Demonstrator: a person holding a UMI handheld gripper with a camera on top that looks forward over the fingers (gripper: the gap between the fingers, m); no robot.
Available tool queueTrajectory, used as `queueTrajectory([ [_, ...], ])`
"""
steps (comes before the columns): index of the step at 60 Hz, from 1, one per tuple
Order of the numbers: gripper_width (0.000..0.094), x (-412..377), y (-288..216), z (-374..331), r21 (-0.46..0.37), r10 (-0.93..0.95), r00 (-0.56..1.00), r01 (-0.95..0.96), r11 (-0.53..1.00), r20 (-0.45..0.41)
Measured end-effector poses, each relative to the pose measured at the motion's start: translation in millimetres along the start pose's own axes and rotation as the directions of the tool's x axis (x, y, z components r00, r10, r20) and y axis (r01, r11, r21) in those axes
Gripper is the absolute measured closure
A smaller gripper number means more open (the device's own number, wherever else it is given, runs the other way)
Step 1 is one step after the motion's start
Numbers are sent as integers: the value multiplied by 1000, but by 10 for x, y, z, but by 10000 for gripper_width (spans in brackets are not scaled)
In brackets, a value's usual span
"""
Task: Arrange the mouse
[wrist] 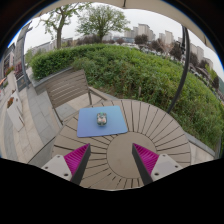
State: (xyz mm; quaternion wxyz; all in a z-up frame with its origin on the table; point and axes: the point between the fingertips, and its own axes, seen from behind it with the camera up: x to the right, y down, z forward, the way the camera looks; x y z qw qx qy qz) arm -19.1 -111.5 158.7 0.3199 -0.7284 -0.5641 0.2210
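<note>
Claw (pixel 110 160): one, held above the near part of the counter, its two fingers spread wide apart with nothing gripped between them; two magenta pads (pixel 76 157) are seen, one on each inner face. Mouse (pixel 101 120): one, small and grey, laid near the middle of a mat, beyond the fingertips and slightly toward the left finger, well apart from both. Mat (pixel 103 123): one, blue, rectangular, laid flat on the counter. Counter (pixel 150 125): one, round, built of pale wooden slats that radiate from the centre. Chair (pixel 68 87): one, slatted wood, placed just beyond the counter on its far left side. Setting: outdoors, on a paved terrace (pixel 25 118) bordered by a long green hedge (pixel 120 65). Two leafy trees (pixel 100 20) are counted behind the hedge, with pale buildings (pixel 150 32) and an overcast sky beyond. One dark slanted pole (pixel 184 60) is noted to the right of the counter.
</note>
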Motion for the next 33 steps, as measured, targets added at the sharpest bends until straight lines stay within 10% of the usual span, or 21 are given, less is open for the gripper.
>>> queueTrajectory([
  [33,83,604,1065,-1078,-21,2,1000,-3,1000,-31],
])
